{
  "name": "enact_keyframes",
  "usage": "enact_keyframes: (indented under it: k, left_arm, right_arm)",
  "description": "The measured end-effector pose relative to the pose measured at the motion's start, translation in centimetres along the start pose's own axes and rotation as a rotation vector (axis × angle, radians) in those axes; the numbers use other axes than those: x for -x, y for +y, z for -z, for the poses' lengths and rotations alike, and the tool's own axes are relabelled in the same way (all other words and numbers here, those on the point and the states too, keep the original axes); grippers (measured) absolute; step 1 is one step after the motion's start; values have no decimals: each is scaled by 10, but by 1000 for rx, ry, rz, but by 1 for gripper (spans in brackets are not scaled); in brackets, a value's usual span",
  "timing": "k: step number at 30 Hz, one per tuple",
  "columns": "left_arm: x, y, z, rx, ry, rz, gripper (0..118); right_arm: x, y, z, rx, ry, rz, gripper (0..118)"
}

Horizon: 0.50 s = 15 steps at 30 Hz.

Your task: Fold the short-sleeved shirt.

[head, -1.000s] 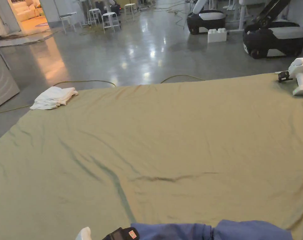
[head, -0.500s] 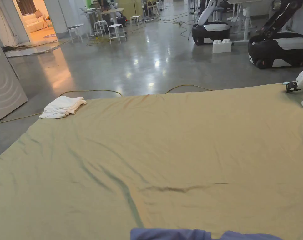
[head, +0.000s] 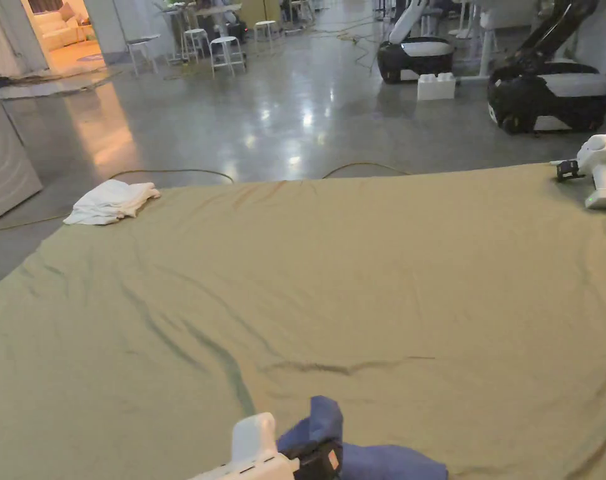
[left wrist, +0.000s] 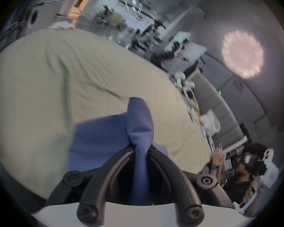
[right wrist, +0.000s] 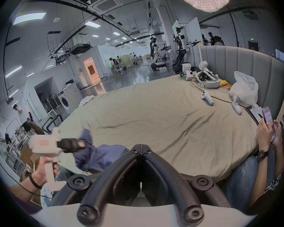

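The blue short-sleeved shirt (head: 383,462) lies crumpled at the near edge of the bed's tan sheet (head: 333,269). My left gripper (head: 317,453), white with black jaws, is shut on a raised fold of it. In the left gripper view the blue shirt (left wrist: 139,125) stands up in a peak from between the closed jaws of the left gripper (left wrist: 140,150). The right gripper view shows the left gripper (right wrist: 82,144) biting the shirt (right wrist: 102,155) at the left. My right gripper (right wrist: 141,146) is shut just right of the shirt, with nothing seen between its tips.
A folded white cloth (head: 111,201) lies at the bed's far left corner. A white device (head: 598,162) stands at the far right. Controllers (right wrist: 206,97), a headset (right wrist: 206,79) and a plastic bag (right wrist: 243,89) lie by the headboard. A person holding a phone (right wrist: 267,119) sits at the bed's edge.
My left gripper has come up into the head view with a fold of the blue shirt lifted into a peak. The head camera has also shifted.
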State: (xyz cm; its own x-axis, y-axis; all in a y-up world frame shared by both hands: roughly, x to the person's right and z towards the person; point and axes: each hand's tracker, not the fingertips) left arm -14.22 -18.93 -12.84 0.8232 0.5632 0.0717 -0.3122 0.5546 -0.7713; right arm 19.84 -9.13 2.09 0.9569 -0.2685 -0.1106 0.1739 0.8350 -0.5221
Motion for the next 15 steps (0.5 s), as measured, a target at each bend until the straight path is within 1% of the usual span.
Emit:
enact_keyframes:
  k: [2,3,4,5,6,7,8,9,11,12,13,14,15]
  left_arm:
    - [-18,-15,37,61,0,29,11]
    - [-27,-20,50,60,9,32,11]
    - [-33,-23,59,63,9,38,14]
    - [-38,-25,66,80,5,56,28]
    - [-39,-24,67,90,-6,57,56]
    - [-39,-21,66,102,-31,48,90]
    - [-40,-17,59,99,-77,23,92]
    - [-38,-13,47,61,-114,0,92]
    - [-27,-2,25,5,-181,-56,91]
    - [-21,1,22,-9,-192,-97,88]
    - [-16,1,24,-8,-176,-127,73]
    - [-11,1,28,16,-168,-130,66]
    - [-9,-3,38,48,-162,-123,56]
  right_arm:
    - [-2,-2,-6,-4,-20,6,0]
    - [-3,-4,-9,-3,-37,5,0]
    - [-5,-5,-12,-3,-57,3,0]
    - [-8,-6,-16,-3,-71,6,0]
    - [-11,-8,-18,1,-77,14,0]
    - [-14,-9,-20,6,-83,27,0]
    - [-18,-10,-20,10,-89,41,0]
    - [-21,-11,-21,14,-91,52,0]
    - [-27,-11,-20,23,-102,63,0]
    - [-28,-11,-21,29,-108,61,0]
    - [-29,-11,-22,30,-111,56,0]
    - [-28,-10,-23,27,-112,51,0]
    - [-28,-10,-23,25,-110,50,0]
